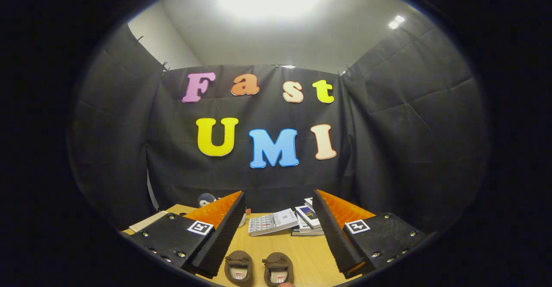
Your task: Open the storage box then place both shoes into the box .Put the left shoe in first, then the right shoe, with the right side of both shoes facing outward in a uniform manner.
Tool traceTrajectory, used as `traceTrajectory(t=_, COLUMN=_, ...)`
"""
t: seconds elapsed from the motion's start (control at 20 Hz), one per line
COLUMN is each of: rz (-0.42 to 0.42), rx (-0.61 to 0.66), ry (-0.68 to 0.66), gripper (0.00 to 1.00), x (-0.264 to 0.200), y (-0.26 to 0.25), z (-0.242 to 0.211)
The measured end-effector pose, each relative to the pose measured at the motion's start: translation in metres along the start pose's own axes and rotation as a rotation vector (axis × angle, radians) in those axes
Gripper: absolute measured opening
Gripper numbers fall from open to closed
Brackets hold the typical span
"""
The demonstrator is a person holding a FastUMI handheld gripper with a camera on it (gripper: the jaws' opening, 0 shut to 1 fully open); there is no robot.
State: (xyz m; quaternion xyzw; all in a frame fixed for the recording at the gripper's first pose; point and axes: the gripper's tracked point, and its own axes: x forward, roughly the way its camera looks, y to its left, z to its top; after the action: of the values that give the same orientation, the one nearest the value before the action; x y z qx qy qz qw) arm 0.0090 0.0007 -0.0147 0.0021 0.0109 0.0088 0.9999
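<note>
The claw (278, 231) stands spread wide with nothing between its two fingers (220, 235), raised a little above a pale wooden tabletop (310, 257) and pointing toward the back of the booth. Right between the fingers, low and close in, sits a pair of small brown suede slip-on shoes with pale insoles: the left-hand shoe (238, 267) lies just inside the claw's left finger, the right-hand shoe (278, 269) is just beside it toward the middle, and the two are close together without clearly touching. Their openings face up; their near ends are cut off, so which is the left shoe I cannot tell. On the right-hand shoe's far side a strip of bare wood runs to the claw's right finger, leaving more free room on that side than on the left. Beyond the shoes the table is open up to a white printed booklet (272, 222) lying flat ahead of the fingertips, with a loose stack of books (308, 218) just beside it toward the right finger. Past the left finger, at the table's far edge, a small grey rounded object (207, 199) peeks up, possibly a soft toy.
</note>
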Motion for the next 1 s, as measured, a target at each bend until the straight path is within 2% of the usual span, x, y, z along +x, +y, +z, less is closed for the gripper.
traceTrajectory(t=0.2, rz=0.047, rx=0.062, ry=0.013, gripper=0.96, x=0.002, y=0.011, z=-0.009)
traceTrajectory(t=0.4, rz=0.11, rx=0.188, ry=0.053, gripper=0.96, x=0.005, y=0.032, z=-0.027)
traceTrajectory(t=1.0, rz=0.219, rx=0.546, ry=0.334, gripper=0.98, x=0.011, y=0.094, z=-0.119)
